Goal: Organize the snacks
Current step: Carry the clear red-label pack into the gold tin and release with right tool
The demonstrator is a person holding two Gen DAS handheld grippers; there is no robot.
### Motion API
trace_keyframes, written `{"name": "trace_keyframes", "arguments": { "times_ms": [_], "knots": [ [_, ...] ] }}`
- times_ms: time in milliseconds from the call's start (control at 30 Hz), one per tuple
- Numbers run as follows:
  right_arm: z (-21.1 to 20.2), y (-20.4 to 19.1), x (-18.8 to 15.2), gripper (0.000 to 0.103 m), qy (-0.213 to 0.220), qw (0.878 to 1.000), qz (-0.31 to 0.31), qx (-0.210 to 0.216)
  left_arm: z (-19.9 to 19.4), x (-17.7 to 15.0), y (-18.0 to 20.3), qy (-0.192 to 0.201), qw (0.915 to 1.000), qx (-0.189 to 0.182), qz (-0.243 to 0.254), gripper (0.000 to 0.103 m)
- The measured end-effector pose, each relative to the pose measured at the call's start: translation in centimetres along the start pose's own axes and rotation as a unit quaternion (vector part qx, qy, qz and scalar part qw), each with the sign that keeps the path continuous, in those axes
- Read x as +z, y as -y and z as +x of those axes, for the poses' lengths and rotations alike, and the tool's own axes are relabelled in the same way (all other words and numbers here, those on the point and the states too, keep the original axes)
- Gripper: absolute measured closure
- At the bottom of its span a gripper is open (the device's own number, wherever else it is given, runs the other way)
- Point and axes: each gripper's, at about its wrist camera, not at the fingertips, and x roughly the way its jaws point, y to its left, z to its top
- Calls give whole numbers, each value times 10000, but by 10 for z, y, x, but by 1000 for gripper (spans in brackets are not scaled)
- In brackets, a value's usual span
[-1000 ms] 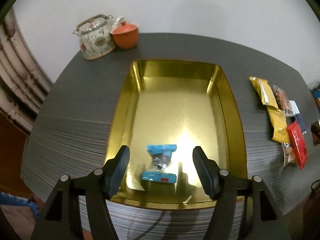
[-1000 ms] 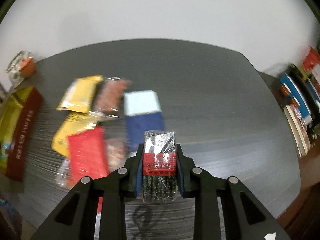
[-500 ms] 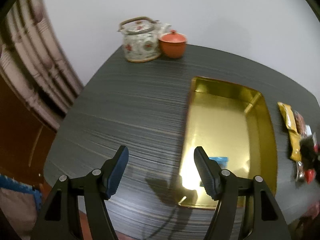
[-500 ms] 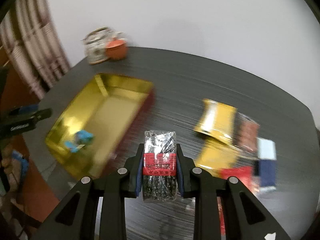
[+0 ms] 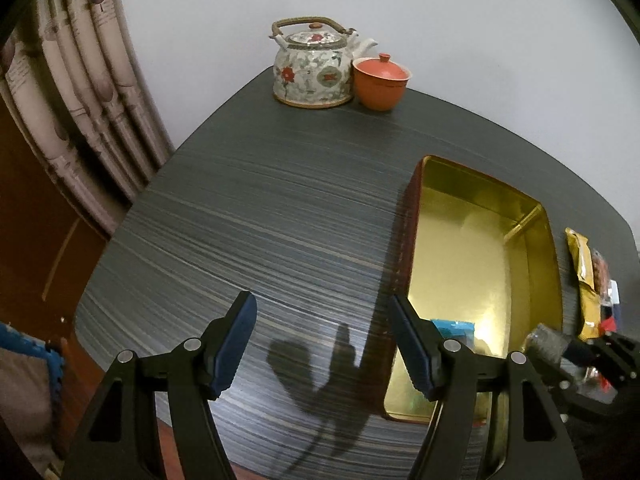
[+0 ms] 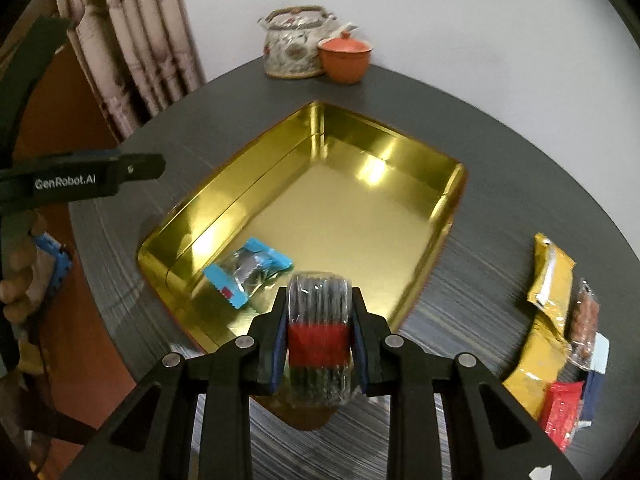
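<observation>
A gold tin tray (image 6: 448,196) (image 5: 556,264) sits on the dark table, with a blue-wrapped snack (image 6: 248,270) (image 5: 456,326) lying in its near corner. My right gripper (image 6: 320,334) is shut on a clear packet with a red band (image 6: 318,344), held above the tray's near edge. In the left wrist view that gripper and packet (image 5: 550,346) come in at the right edge. My left gripper (image 5: 324,340) stands open and empty over bare table, left of the tray. Several snack packets (image 6: 552,320) (image 5: 584,276) lie right of the tray.
A flowered teapot (image 5: 310,72) (image 6: 290,48) and an orange lidded cup (image 5: 380,82) (image 6: 344,60) stand at the table's far edge. A curtain (image 5: 76,92) hangs to the left. A person's hand (image 6: 18,276) holds the left gripper's body at the left edge.
My left gripper swung left off the tray and now hangs over bare table. My right gripper carried the red-banded packet from the snack pile leftward to the tray.
</observation>
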Motion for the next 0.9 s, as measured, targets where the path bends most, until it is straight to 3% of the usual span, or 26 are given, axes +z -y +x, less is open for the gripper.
{"name": "trace_keyframes", "arguments": {
  "times_ms": [767,833,900],
  "knots": [
    [24,-16,17,78,-21,9998,-160,-81,5,-2,6,-93,9999,24,30,34],
    [23,-15,16,76,37,9999,-115,-35,6,-3,6,-92,9999,36,43,34],
    [20,-14,16,68,109,9999,-95,13,6,-3,7,-97,9999,54,54,34]
  ]
}}
